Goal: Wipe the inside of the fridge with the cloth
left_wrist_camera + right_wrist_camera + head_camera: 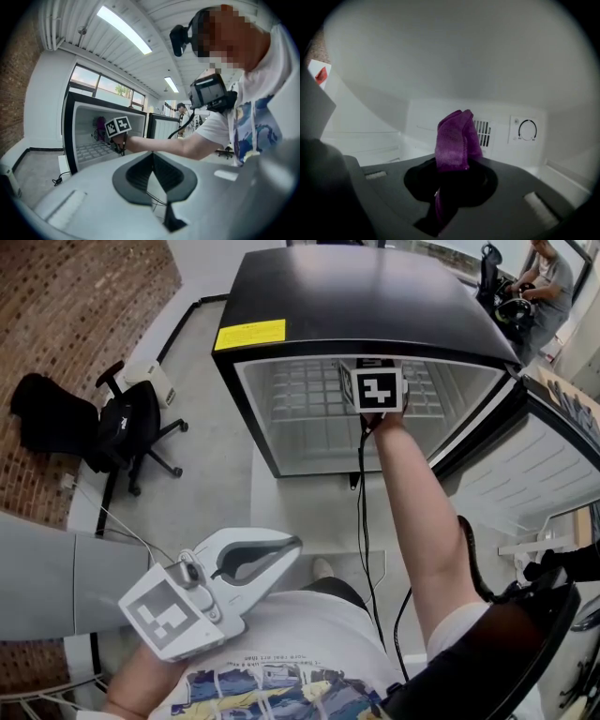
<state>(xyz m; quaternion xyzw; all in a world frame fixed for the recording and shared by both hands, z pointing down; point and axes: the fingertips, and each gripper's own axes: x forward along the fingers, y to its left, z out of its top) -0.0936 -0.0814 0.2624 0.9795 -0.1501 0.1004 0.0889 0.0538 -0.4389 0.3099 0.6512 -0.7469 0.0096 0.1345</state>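
Observation:
A black fridge (375,306) stands open on the floor, its door (553,465) swung out to the right. My right gripper (373,390) reaches inside above the wire shelf (300,404), with only its marker cube showing in the head view. In the right gripper view it (454,161) is shut on a bunched purple cloth (457,138), held close to the white back wall by the vent (483,132) and thermostat dial (527,130). The left gripper (292,544) hangs by my body, jaws shut on nothing. From there the fridge (70,136) and cloth (100,125) show.
An office chair (131,432) draped with a black garment stands left of the fridge by the brick wall (66,296). A small white box (150,381) lies on the floor. A cable (364,521) trails from the right gripper. A person (551,277) sits at the back right.

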